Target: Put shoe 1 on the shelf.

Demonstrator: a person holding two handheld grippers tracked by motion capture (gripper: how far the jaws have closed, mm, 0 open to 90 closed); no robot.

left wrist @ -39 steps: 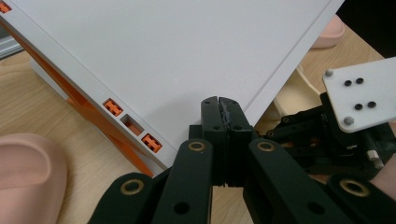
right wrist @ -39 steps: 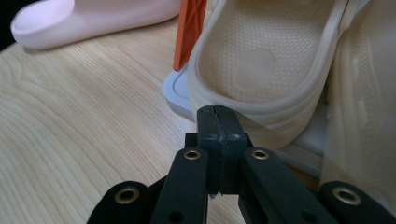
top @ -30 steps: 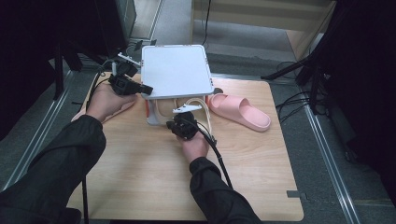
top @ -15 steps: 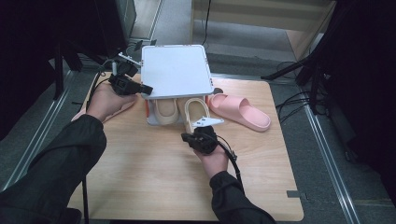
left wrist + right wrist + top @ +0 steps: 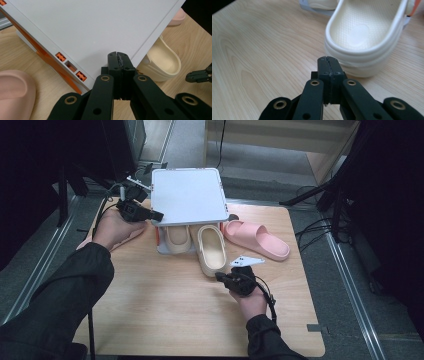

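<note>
A white flat-topped shoe rack (image 5: 187,195) with orange supports stands at the back of the wooden table (image 5: 150,310). One cream clog (image 5: 177,239) sits under it. A second cream clog (image 5: 211,250) lies half out in front, heel toward me. My right gripper (image 5: 220,276) is shut and empty, its tips just short of that clog's heel (image 5: 364,37) in the right gripper view (image 5: 328,58). My left gripper (image 5: 150,214) is shut, with its tips over the rack's near left corner (image 5: 117,53) and nothing between them.
A pink slide (image 5: 255,239) lies right of the rack. Another pink shape (image 5: 15,92) lies by my left hand. A dark monitor and stands crowd the far left. Cables and a floor rail run along the table's right side.
My right gripper has drawn back toward me and to the right. The second cream clog has come out from under the rack. The left hand has not moved.
</note>
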